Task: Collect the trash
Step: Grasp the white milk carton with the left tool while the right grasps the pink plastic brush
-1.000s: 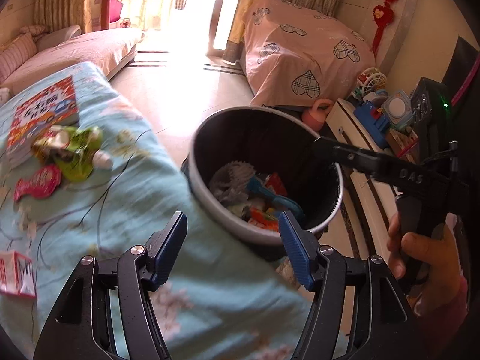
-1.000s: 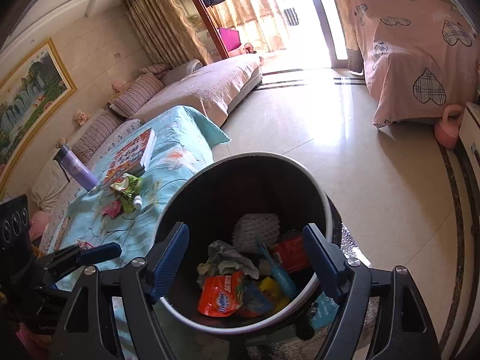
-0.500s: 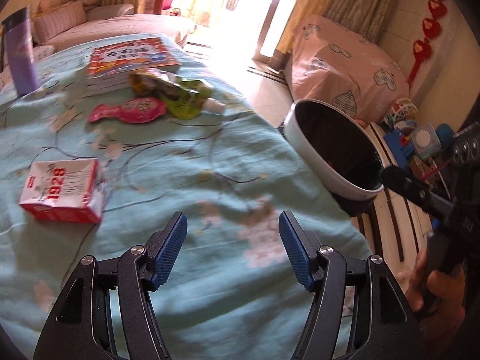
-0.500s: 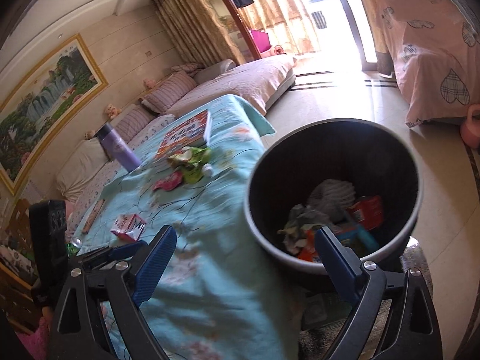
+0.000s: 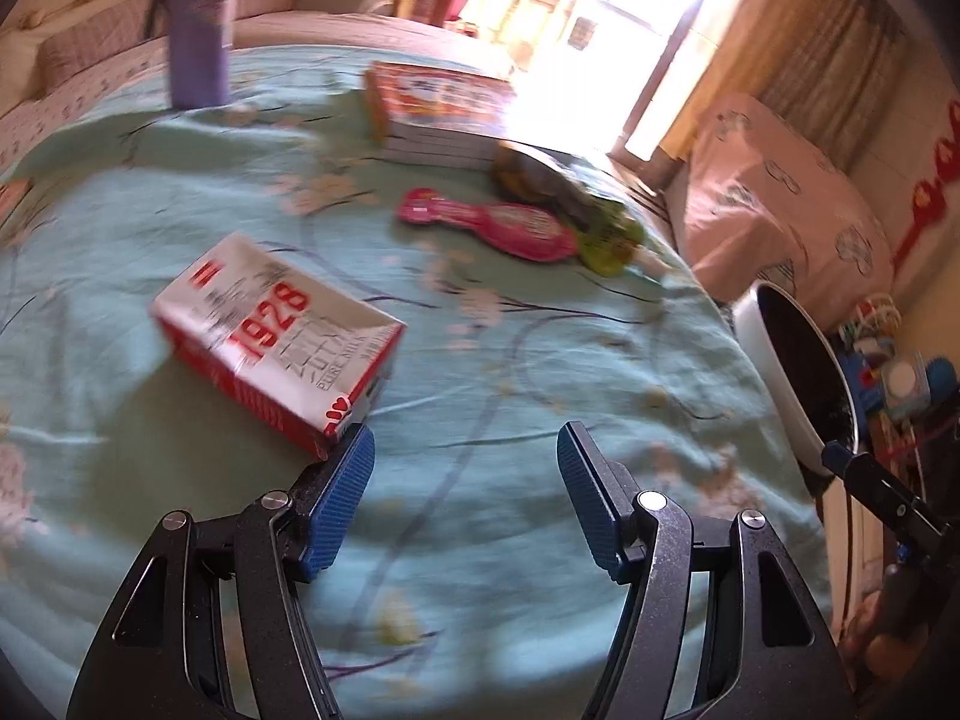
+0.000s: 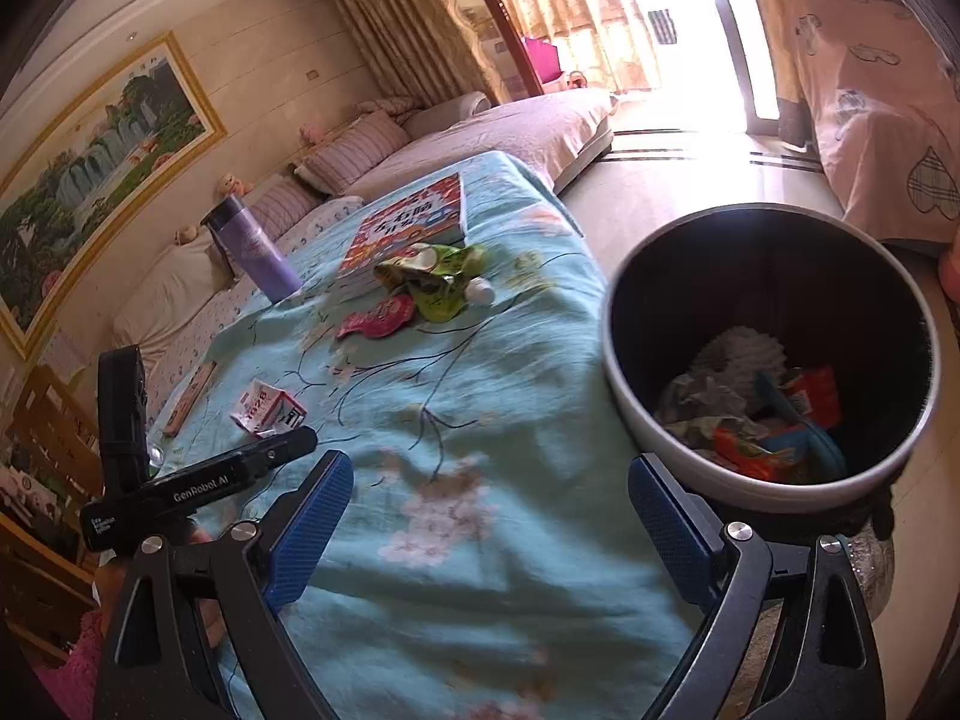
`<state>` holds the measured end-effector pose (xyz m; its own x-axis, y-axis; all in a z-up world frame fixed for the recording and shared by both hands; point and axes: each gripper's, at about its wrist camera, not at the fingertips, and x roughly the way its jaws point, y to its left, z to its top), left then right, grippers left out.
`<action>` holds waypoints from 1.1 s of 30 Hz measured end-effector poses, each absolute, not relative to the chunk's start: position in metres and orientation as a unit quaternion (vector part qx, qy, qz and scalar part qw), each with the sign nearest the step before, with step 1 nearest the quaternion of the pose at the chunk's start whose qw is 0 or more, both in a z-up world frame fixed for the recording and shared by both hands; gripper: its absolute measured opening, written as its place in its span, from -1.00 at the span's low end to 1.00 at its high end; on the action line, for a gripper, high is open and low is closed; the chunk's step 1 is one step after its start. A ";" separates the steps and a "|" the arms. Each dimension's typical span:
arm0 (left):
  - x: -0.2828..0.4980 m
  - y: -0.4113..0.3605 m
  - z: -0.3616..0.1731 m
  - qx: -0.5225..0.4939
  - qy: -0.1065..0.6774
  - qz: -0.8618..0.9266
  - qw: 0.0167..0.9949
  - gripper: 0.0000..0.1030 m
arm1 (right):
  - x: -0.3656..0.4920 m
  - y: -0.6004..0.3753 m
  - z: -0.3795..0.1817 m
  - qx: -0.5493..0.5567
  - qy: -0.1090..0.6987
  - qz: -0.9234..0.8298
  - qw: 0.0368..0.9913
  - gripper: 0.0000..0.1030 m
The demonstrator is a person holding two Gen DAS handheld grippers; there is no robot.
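- Left gripper [image 5: 466, 495]: fingers spread wide, nothing between them; it hangs low over the teal floral cloth [image 5: 540, 372] that covers the counter. Its left blue pad [image 5: 336, 498] sits just beside a corner of the milk carton; contact cannot be told (the view is motion-blurred).
- Right gripper [image 6: 489, 531]: spread apart and empty, over the cloth's near edge, with the trash bin to its right.
- Milk carton [image 5: 273, 339]: white and red, marked "1928", lying on its side on the cloth.
- Pink wrapper [image 5: 486, 228]: flat on the cloth, farther off, touching the green pouch.
- Green pouch [image 5: 576, 210]: crumpled, white cap, lying against the stack of books.
- Trash bin [image 6: 648, 414]: round, pale outside and dark inside, standing on the floor against the counter's edge; it holds crumpled wrappers [image 6: 750, 414].
- Stack of books [image 5: 438, 108]: at the cloth's far end.
- Purple bottle [image 5: 198, 30]: upright, well apart from the trash.
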<state>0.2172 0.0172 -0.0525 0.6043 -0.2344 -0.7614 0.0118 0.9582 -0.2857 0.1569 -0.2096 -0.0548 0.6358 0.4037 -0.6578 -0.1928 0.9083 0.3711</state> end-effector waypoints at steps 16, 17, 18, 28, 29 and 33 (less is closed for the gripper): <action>0.197 0.094 -0.045 -0.142 0.428 0.010 0.893 0.41 | 0.258 -0.077 -0.066 -0.067 0.409 0.296 0.861 0.55; 0.200 0.093 -0.044 -0.142 0.426 0.009 0.893 0.44 | 0.266 -0.071 -0.067 -0.075 0.409 0.301 0.858 0.50; 0.204 0.092 -0.043 -0.140 0.425 0.009 0.894 0.45 | 0.273 -0.066 -0.068 -0.081 0.409 0.304 0.856 0.47; 0.249 0.086 -0.047 -0.109 0.439 0.024 0.892 0.45 | 0.330 -0.034 -0.090 -0.157 0.425 0.293 0.842 0.43; 0.251 0.087 -0.048 -0.106 0.441 0.022 0.891 0.44 | 0.333 -0.034 -0.094 -0.156 0.435 0.290 0.838 0.30; 0.249 0.092 -0.050 -0.106 0.437 0.004 0.893 0.13 | 0.325 -0.043 -0.093 -0.124 0.446 0.283 0.840 -0.43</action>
